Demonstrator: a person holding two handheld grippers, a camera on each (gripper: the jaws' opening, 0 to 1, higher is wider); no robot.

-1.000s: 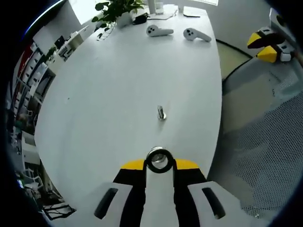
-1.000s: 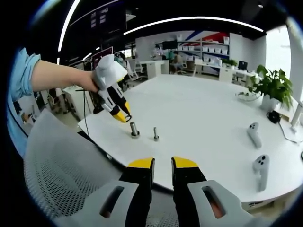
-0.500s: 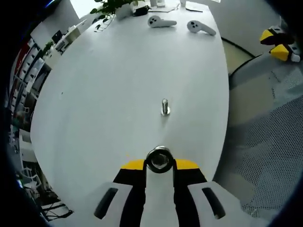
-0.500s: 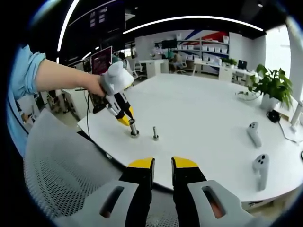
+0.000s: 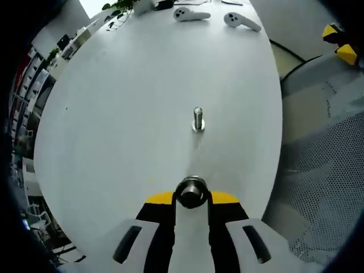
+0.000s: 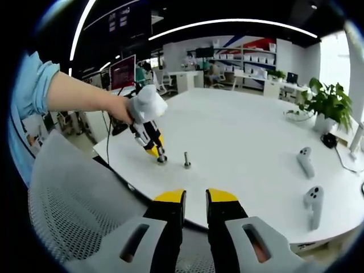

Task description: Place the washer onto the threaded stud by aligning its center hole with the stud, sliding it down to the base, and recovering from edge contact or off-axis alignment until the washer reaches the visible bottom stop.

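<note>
Left gripper view: left gripper (image 5: 191, 199) is pinching the washer (image 5: 191, 191) at its rim, right over a stud (image 6: 161, 156) near the table (image 5: 142, 85) edge. A second stud (image 5: 197, 119) is standing ahead. Right gripper (image 6: 195, 200) is idling, jaws slightly apart. Washer looks small, rigid, slick metal; edge grip seems best, hole clear.

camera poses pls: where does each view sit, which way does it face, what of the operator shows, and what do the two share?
Left gripper view: rides the left tool, above the white table, looking steeply down along its jaws, which are shut on the washer; beyond stands a bare threaded stud.
Right gripper view: rides the right tool, off the table edge over a mesh chair, facing across the table; the person's forearm shows.
Shared: table, stud, two white controllers, potted plant, each other's tool.
</note>
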